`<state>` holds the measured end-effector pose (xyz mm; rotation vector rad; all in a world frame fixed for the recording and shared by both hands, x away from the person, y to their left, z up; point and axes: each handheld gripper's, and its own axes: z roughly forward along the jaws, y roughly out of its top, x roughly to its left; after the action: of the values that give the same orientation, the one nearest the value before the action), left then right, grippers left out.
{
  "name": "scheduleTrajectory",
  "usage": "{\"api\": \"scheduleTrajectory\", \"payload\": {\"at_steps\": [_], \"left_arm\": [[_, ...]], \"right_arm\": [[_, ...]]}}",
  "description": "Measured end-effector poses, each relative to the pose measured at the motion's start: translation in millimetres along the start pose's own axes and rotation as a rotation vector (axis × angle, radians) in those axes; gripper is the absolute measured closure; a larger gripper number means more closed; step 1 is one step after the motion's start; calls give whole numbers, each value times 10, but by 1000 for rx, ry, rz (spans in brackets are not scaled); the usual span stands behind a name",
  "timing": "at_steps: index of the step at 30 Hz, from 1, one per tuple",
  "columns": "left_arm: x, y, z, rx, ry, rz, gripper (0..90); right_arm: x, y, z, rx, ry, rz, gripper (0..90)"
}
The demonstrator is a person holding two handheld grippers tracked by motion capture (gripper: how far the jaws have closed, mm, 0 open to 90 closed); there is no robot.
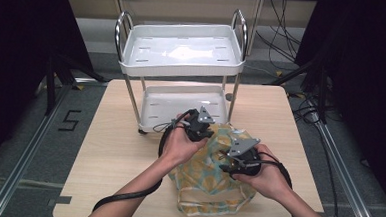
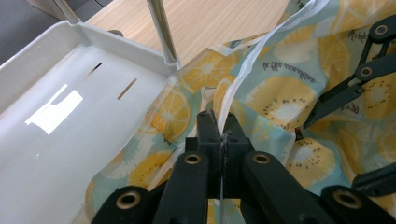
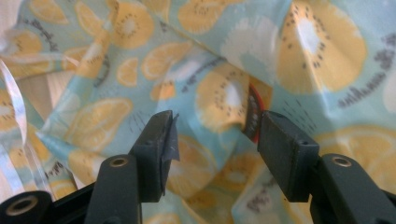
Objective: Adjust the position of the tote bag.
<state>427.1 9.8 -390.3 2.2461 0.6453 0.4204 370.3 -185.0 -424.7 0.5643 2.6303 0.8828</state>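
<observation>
The left gripper (image 2: pixel 219 135) clenched the bag's (image 1: pixel 209 184) edge; the right gripper (image 3: pixel 212 140) stood released, needing to close on the fabric.

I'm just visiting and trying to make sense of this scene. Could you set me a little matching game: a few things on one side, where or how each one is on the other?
Things:
1. left gripper
2. right gripper
3. fruit-print bag
4. white cart

States or places:
A. stands at the far side of the table, both trays bare
B. jaws apart, over a fold of the bag
C. lies crumpled on the table by the cart's lower tray
D. jaws shut on the bag's clear strip

Pairs: 1-D, 2-B, 3-C, 4-A
</observation>
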Motion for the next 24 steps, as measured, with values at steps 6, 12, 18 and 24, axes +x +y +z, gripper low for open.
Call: {"api": "scheduleTrajectory", "payload": {"at_steps": [6,12,18,24], "left_arm": [[6,-24,21,8,-4,-17,892],[1,-33,35,14,-7,-23,892],[-4,-36,52,11,-6,-28,892],[6,-36,46,14,-6,-12,892]], "right_arm": [[-10,46,84,-16,48,29,497],[-36,76,108,-10,61,44,622],[-105,91,122,-8,65,55,685],[-109,117,155,-16,62,121,611]]}}
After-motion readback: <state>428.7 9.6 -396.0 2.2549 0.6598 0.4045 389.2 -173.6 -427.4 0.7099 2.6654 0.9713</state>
